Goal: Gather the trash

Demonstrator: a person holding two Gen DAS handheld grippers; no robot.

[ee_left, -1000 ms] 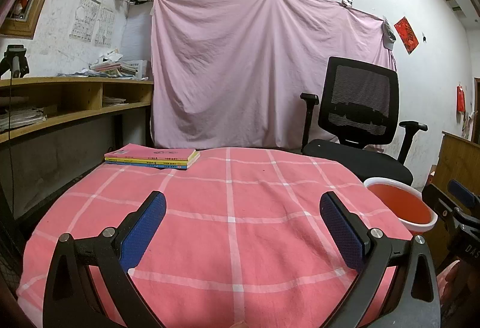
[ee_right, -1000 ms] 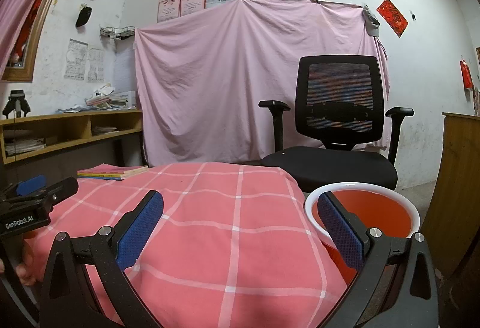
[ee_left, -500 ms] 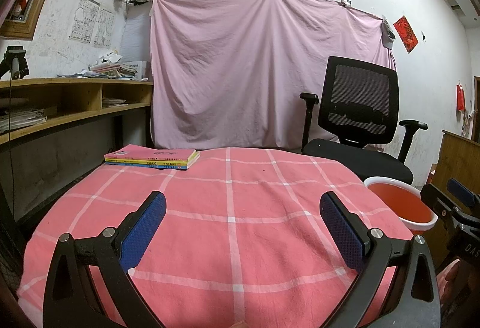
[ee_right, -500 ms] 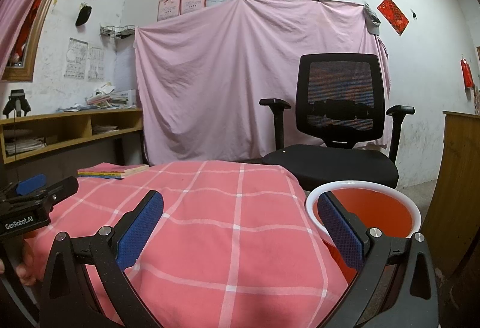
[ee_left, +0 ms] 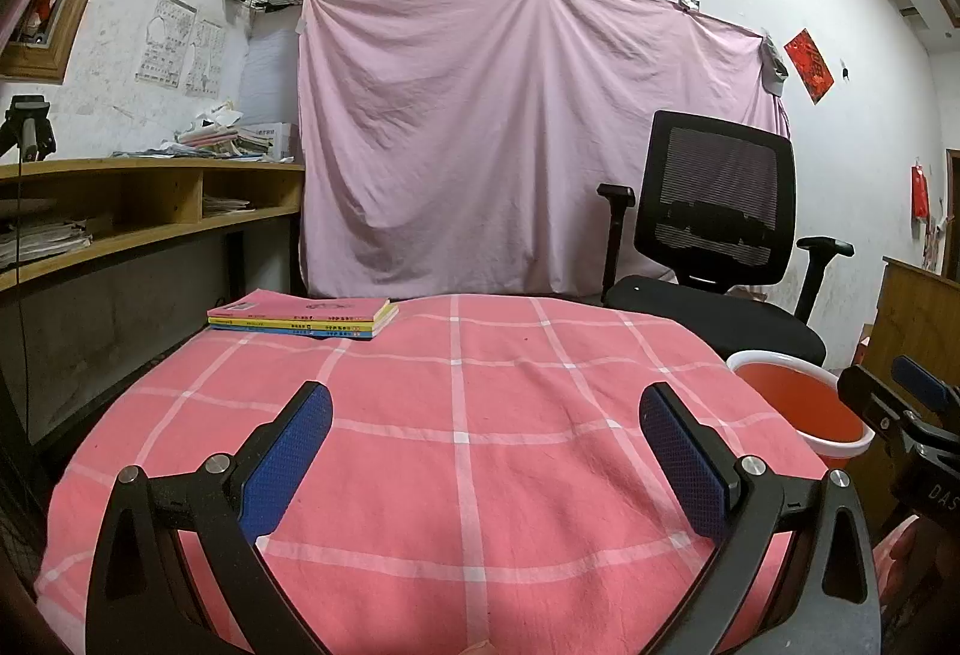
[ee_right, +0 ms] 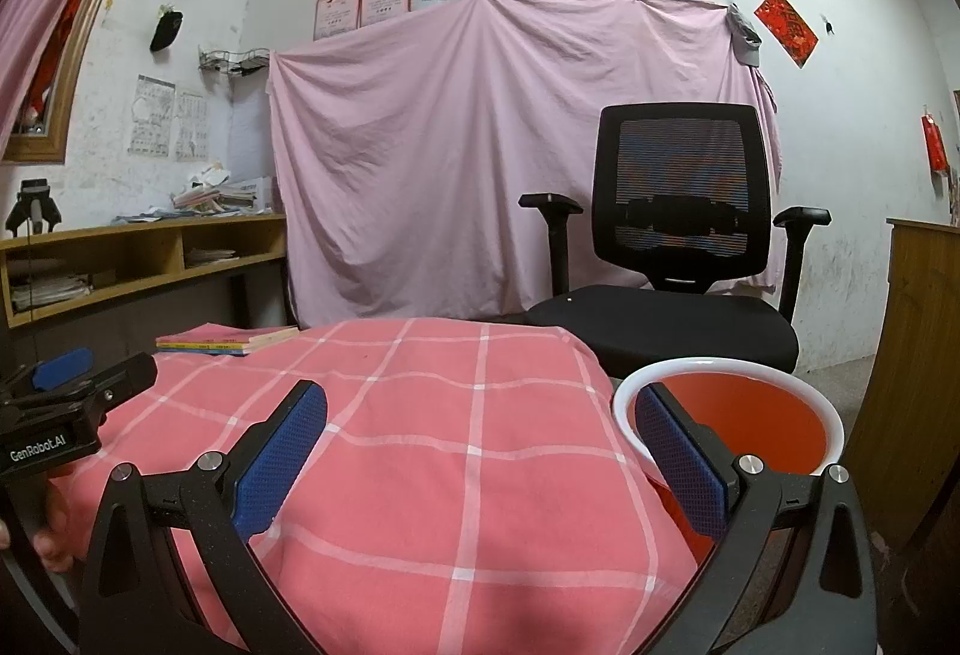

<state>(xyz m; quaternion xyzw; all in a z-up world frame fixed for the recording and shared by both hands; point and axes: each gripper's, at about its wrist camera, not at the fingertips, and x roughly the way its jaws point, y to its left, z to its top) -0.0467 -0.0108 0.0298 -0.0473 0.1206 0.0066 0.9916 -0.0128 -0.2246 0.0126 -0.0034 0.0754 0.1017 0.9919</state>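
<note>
While no trash is to be seen anywhere on the pink checked cloth (ee_left: 462, 415), the collecting is judged either finished or not begun; which cannot be told.

Item: left gripper (ee_left: 486, 436), jaws held wide apart, nothing between them, poised over the near edge of the cloth.
Item: right gripper (ee_right: 480, 433), jaws likewise spread and empty.
Item: red bucket (ee_right: 744, 415) with white rim, the likely receptacle, at 3 o'clock of the table, just beside its edge; no contents can be made out inside.
Item: stack of books (ee_left: 303, 318), at 11 o'clock on the cloth.
Item: black office chair (ee_right: 678, 259), at 1 o'clock beyond the table.

Against the earlier frames, almost nothing is changed; both grippers are kept open and nearly still.
</note>
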